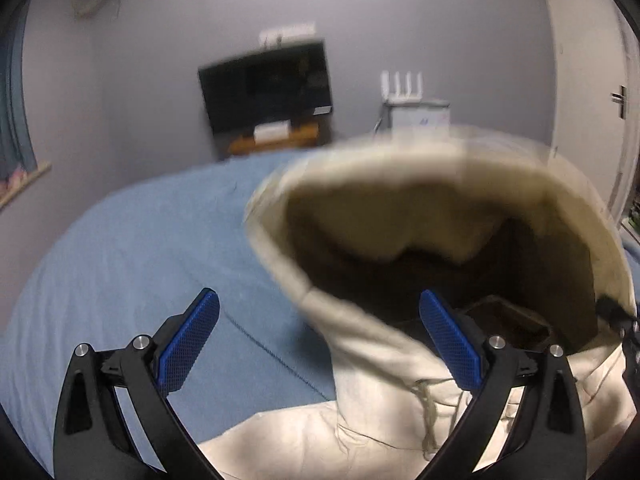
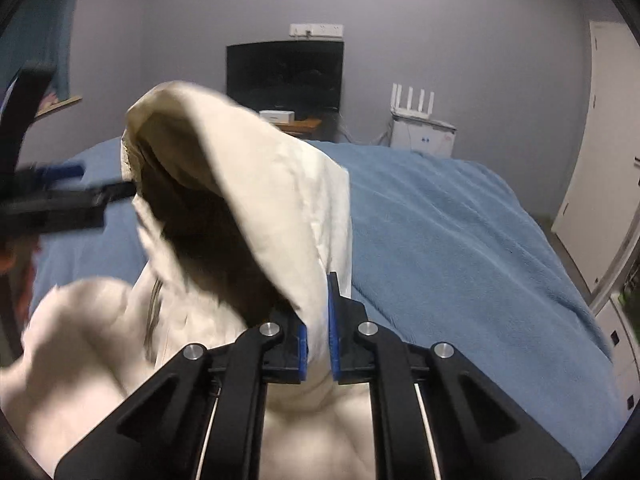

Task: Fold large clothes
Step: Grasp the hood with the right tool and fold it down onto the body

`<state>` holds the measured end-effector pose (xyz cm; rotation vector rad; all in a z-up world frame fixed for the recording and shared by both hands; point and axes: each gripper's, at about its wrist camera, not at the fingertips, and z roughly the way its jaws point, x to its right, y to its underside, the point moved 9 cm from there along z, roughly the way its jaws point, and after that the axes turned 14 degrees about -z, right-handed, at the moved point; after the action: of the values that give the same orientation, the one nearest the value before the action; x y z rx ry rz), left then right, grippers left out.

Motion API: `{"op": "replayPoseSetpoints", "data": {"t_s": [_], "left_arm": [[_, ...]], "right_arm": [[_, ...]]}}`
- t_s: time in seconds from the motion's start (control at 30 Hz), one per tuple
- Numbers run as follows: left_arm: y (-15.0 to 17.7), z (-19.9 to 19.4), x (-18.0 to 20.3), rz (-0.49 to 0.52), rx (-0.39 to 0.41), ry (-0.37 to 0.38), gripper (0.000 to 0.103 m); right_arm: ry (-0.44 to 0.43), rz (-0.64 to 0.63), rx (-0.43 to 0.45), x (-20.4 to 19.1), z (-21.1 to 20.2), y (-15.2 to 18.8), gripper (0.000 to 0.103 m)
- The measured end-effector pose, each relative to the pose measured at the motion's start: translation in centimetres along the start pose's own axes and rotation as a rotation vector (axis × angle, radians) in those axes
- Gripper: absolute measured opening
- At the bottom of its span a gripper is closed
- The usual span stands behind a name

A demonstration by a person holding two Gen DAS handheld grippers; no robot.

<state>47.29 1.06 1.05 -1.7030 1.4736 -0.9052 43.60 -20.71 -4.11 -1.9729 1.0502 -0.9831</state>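
A cream hooded sweatshirt (image 1: 384,376) lies on a blue bed (image 1: 132,240), its hood (image 1: 432,184) lifted up and open, with the dark lining showing. My left gripper (image 1: 320,344) is open, its jaws wide apart; the hood's left rim hangs between its blue pads (image 1: 188,344). My right gripper (image 2: 318,328) is shut on the hood's right edge (image 2: 320,264) and holds the hood (image 2: 256,184) up above the bed (image 2: 460,232). The left gripper (image 2: 52,192) shows blurred at the left of the right wrist view.
A dark TV (image 2: 285,74) stands on a low wooden stand against the grey far wall. A white box with a router (image 2: 420,124) sits right of it. A white door (image 2: 596,152) is at the right. A curtain (image 1: 12,120) hangs at the left.
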Motion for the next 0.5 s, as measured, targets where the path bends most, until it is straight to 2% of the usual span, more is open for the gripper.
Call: {"op": "replayPoseSetpoints", "data": {"t_s": [0.03, 0.07, 0.1, 0.13, 0.17, 0.2, 0.23, 0.37, 0.5], "left_arm": [[0.2, -0.6, 0.4, 0.021, 0.016, 0.015, 0.096], [0.6, -1.1, 1.0, 0.066, 0.026, 0.024, 0.089], [1.2, -1.4, 1.7, 0.119, 0.020, 0.027, 0.075], [1.7, -1.5, 2.2, 0.164, 0.012, 0.016, 0.069], [2.5, -1.8, 2.5, 0.229, 0.005, -0.005, 0.049], [3.2, -2.1, 2.8, 0.265, -0.007, 0.003, 0.018], [4.2, -2.7, 3.0, 0.298, -0.032, 0.022, 0.001], [6.2, -6.7, 2.4, 0.316, 0.028, 0.037, 0.001], [8.9, -11.4, 1.3, 0.295, 0.037, 0.100, 0.001]], "right_arm": [[-0.001, -0.020, 0.001, -0.5, -0.6, 0.7, 0.006], [-0.006, -0.031, -0.001, -1.0, -0.9, 1.1, 0.006], [-0.004, -0.042, -0.001, -1.3, -1.3, 1.4, 0.006], [-0.003, -0.047, -0.001, -1.5, -1.6, 1.6, 0.006], [-0.006, -0.048, 0.000, -1.8, -1.9, 1.8, 0.006], [-0.008, -0.047, 0.004, -2.0, -2.4, 2.0, 0.006], [-0.011, -0.051, 0.006, -2.2, -2.8, 2.1, 0.006], [-0.029, -0.065, 0.032, -3.1, -5.1, 2.8, 0.006], [-0.084, -0.075, 0.043, -4.0, -6.8, 4.1, 0.006]]}}
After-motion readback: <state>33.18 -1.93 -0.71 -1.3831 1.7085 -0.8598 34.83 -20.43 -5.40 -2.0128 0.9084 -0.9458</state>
